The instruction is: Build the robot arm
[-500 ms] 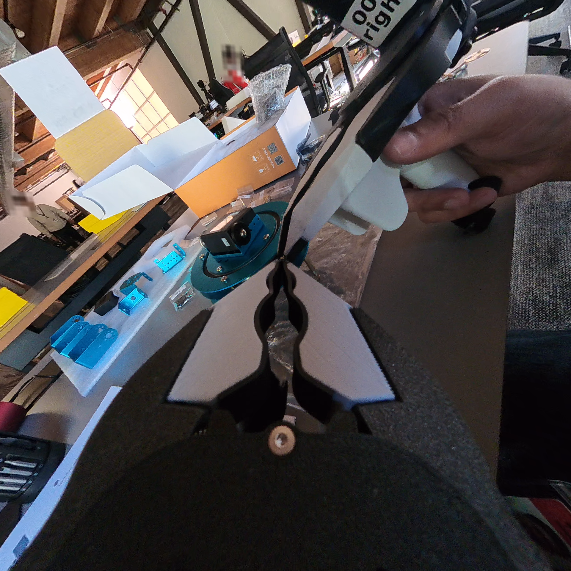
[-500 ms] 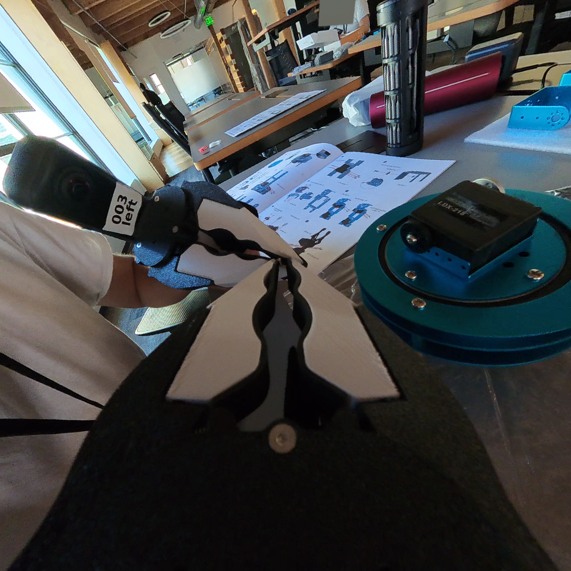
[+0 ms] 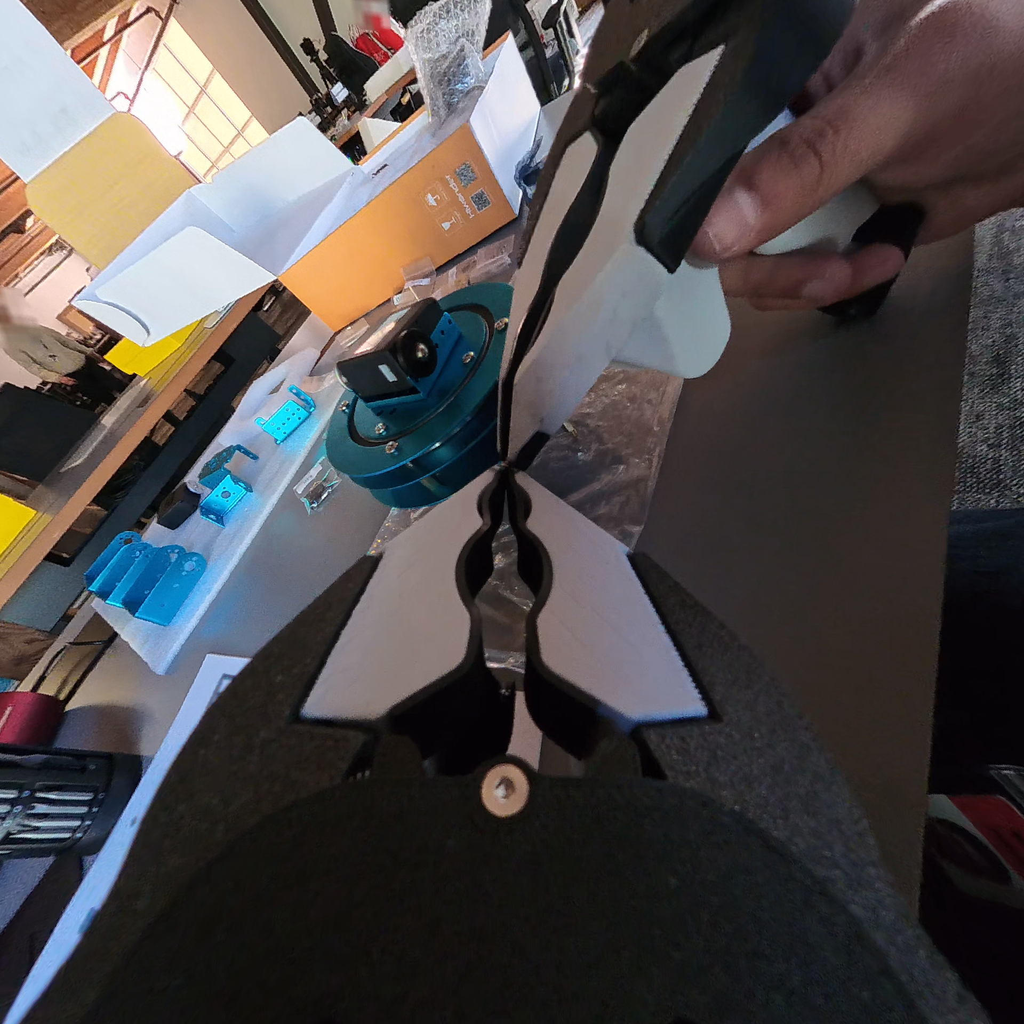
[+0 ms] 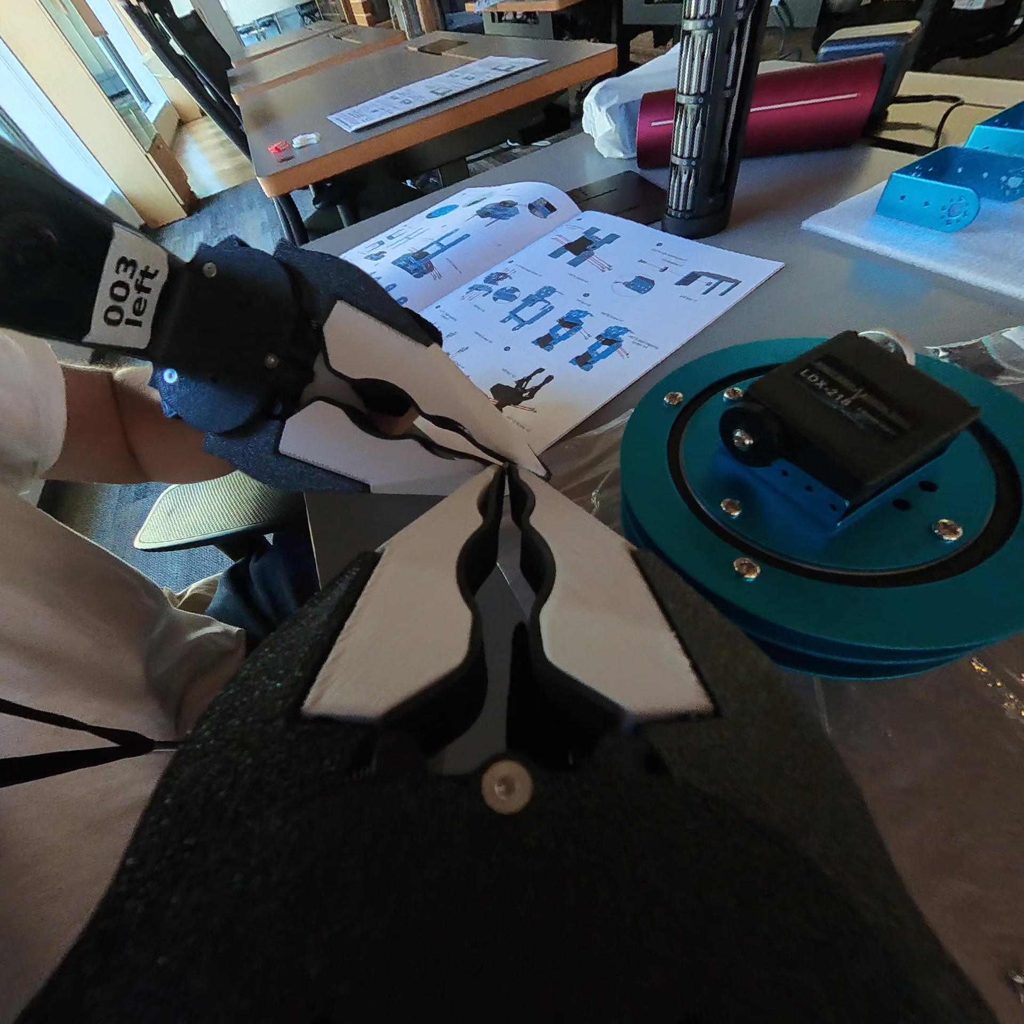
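Left gripper: jaws clenched, tips pressed together, with a sliver of clear plastic film showing in the gap behind them; whether the film is actually pinched cannot be told. Right gripper: jaws likewise clenched tip to tip, nothing visible between them.

The two grippers meet nose to nose above the worktop, tips touching or very nearly so. In the left wrist view the right gripper comes down from 12 o'clock, held by a hand at 2 o'clock. In the right wrist view the left gripper enters from 10 o'clock.

Just beside the meeting point, at 10 o'clock in the left view and 3 o'clock in the right, sits a teal round base with screws around its rim. On top of it, a black servo block is seated in a blue bracket.

Crinkled clear film lies on the worktop under and around the base.

Farther out in the right view: an open instruction booklet at 12 o'clock, a tall black cylinder standing behind it, and a dark red cylinder lying beyond.

Left view, 9 o'clock: white foam sheet carrying blue metal brackets. At 11 o'clock, an opened orange box.
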`<control>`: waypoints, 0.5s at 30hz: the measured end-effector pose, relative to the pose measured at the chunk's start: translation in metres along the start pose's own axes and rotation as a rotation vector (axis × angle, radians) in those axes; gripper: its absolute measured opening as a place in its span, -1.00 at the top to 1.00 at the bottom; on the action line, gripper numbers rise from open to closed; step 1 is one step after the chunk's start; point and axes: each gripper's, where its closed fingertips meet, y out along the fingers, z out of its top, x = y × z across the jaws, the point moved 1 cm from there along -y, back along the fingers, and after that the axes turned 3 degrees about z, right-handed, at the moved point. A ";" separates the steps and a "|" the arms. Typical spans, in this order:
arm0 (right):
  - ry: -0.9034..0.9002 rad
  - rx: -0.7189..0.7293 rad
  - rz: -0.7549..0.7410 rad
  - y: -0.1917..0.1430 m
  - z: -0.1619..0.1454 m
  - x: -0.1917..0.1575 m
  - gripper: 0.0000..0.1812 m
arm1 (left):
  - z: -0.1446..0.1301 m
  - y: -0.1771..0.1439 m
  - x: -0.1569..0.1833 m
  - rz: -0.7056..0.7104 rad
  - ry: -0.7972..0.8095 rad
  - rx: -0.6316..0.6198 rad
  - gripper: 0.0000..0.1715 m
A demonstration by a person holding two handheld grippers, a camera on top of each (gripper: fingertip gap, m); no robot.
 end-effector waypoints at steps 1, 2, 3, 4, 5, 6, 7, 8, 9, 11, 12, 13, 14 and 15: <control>0.011 0.013 0.014 -0.001 0.002 0.000 1.00 | 0.000 -0.001 -0.001 -0.004 -0.012 0.000 1.00; 0.036 0.035 0.050 -0.003 0.004 -0.002 1.00 | -0.001 -0.002 -0.003 0.002 -0.023 0.000 1.00; 0.079 0.066 0.108 -0.006 0.008 -0.005 1.00 | -0.002 -0.003 -0.006 0.012 -0.031 0.002 1.00; 0.130 0.107 0.171 -0.012 0.013 -0.008 1.00 | -0.002 -0.004 -0.009 0.017 -0.041 0.008 1.00; 0.180 0.145 0.226 -0.018 0.017 -0.008 1.00 | -0.002 -0.006 -0.011 0.015 -0.055 0.018 1.00; 0.216 0.180 0.275 -0.026 0.021 -0.008 1.00 | -0.002 -0.009 -0.011 0.003 -0.077 0.033 1.00; 0.245 0.216 0.327 -0.034 0.025 -0.008 1.00 | 0.000 -0.011 -0.010 -0.024 -0.109 0.052 0.98; 0.276 0.252 0.385 -0.042 0.029 -0.010 1.00 | 0.004 -0.014 -0.007 -0.054 -0.152 0.079 0.97; 0.310 0.282 0.438 -0.048 0.032 -0.012 1.00 | 0.010 -0.017 -0.006 -0.080 -0.200 0.114 0.95; 0.358 0.332 0.512 -0.053 0.038 -0.015 1.00 | 0.026 -0.021 -0.007 -0.115 -0.302 0.194 0.91; 0.375 0.353 0.543 -0.054 0.041 -0.018 1.00 | 0.035 -0.023 -0.009 -0.125 -0.345 0.238 0.91; 0.392 0.365 0.567 -0.053 0.043 -0.019 1.00 | 0.044 -0.025 -0.012 -0.127 -0.373 0.283 0.91; 0.408 0.372 0.585 -0.052 0.045 -0.021 1.00 | 0.051 -0.027 -0.015 -0.124 -0.387 0.323 0.91; 0.417 0.373 0.606 -0.050 0.046 -0.023 1.00 | 0.056 -0.028 -0.019 -0.119 -0.395 0.349 0.92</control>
